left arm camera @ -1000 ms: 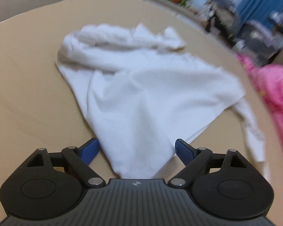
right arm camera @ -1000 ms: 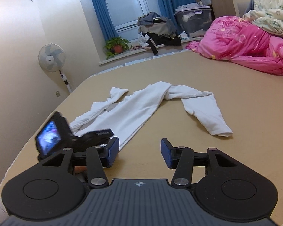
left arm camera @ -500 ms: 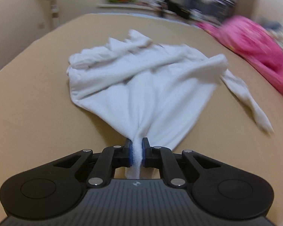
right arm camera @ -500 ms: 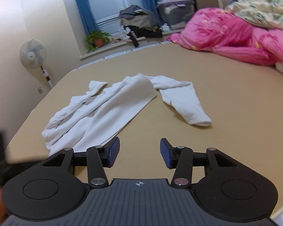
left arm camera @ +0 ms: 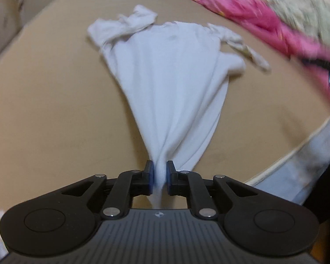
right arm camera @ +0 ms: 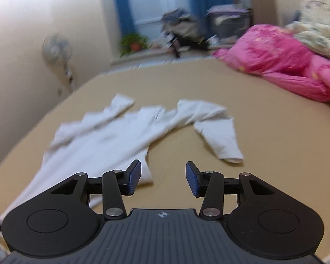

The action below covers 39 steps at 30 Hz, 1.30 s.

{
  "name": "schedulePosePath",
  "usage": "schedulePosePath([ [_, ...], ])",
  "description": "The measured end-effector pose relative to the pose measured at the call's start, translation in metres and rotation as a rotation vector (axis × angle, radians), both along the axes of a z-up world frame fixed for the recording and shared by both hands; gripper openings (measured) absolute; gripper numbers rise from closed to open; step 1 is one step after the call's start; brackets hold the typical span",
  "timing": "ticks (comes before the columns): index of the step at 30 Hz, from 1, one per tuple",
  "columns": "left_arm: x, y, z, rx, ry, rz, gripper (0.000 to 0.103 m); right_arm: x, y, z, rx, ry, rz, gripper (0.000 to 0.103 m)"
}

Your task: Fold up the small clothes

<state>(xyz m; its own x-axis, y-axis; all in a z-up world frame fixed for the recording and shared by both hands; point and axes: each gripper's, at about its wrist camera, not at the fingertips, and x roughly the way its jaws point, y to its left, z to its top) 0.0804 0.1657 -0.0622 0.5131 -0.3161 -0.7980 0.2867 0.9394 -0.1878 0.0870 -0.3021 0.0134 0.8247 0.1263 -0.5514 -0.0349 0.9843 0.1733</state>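
A small white long-sleeved garment (left arm camera: 169,70) lies on the tan bed surface (left arm camera: 55,110). My left gripper (left arm camera: 159,171) is shut on its near hem corner, and the cloth is drawn into a taut fan from the jaws. In the right wrist view the same garment (right arm camera: 112,136) lies spread, one sleeve (right arm camera: 220,140) bent toward the right. My right gripper (right arm camera: 162,172) is open and empty, just above the bed beside the garment's lower right hem corner.
A pink quilt (right arm camera: 279,66) and a floral blanket (right arm camera: 318,28) are heaped at the far right of the bed. The bed's near right edge (left arm camera: 285,154) shows in the left wrist view. A fan (right arm camera: 57,52), a potted plant and cluttered bags stand by the window.
My left gripper shut on the garment's corner and pulled it back, stretching the cloth out. My right gripper stayed open and moved closer to the garment's lower hem.
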Motion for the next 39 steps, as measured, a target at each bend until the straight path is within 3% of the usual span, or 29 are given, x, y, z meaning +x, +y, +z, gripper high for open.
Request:
schedulePosePath([
  [3,0.007,0.011,0.018,-0.089,-0.099,0.063,0.045,0.030,0.004,-0.021,0.018,0.083,0.029,0.048],
  [4,0.010,0.016,0.023,-0.117,-0.119,0.088,0.047,0.038,0.007,-0.025,0.030,0.088,0.043,0.048],
  [6,0.020,0.020,0.025,-0.148,-0.110,0.146,0.046,0.056,0.018,-0.032,0.006,0.077,0.091,0.050],
  [8,0.035,0.020,0.018,-0.149,-0.046,0.192,0.045,0.072,0.029,-0.042,-0.043,0.069,0.125,0.052],
  [12,0.060,0.000,-0.012,-0.019,0.088,0.196,0.041,0.103,0.037,-0.066,-0.049,0.090,0.179,0.052],
  [20,0.074,-0.019,-0.032,0.059,0.145,0.129,0.041,0.142,0.049,-0.101,0.005,0.128,0.227,0.053],
  [23,0.070,-0.019,-0.035,0.071,0.136,0.127,0.032,0.146,0.058,-0.110,-0.016,0.136,0.256,0.052],
  [24,0.070,-0.019,-0.038,0.077,0.131,0.124,0.025,0.146,0.060,-0.111,-0.023,0.134,0.266,0.048],
  [25,0.068,-0.018,-0.038,0.075,0.127,0.119,0.015,0.145,0.062,-0.111,-0.026,0.129,0.272,0.041],
  [26,0.067,-0.019,-0.037,0.068,0.126,0.114,0.010,0.144,0.063,-0.109,-0.022,0.121,0.278,0.021],
  [27,0.067,-0.020,-0.036,0.050,0.125,0.099,0.007,0.142,0.063,-0.106,-0.011,0.116,0.277,0.007],
  [34,0.054,-0.017,-0.022,0.035,0.054,0.115,0.003,0.096,0.036,-0.051,0.053,0.085,0.242,0.006],
  [37,0.040,-0.003,-0.002,-0.021,-0.020,0.142,0.003,0.051,-0.001,-0.015,0.158,0.047,0.196,0.005],
  [39,0.027,0.010,0.011,-0.088,-0.050,0.158,0.003,0.008,-0.037,0.003,0.289,-0.009,0.142,0.004],
])
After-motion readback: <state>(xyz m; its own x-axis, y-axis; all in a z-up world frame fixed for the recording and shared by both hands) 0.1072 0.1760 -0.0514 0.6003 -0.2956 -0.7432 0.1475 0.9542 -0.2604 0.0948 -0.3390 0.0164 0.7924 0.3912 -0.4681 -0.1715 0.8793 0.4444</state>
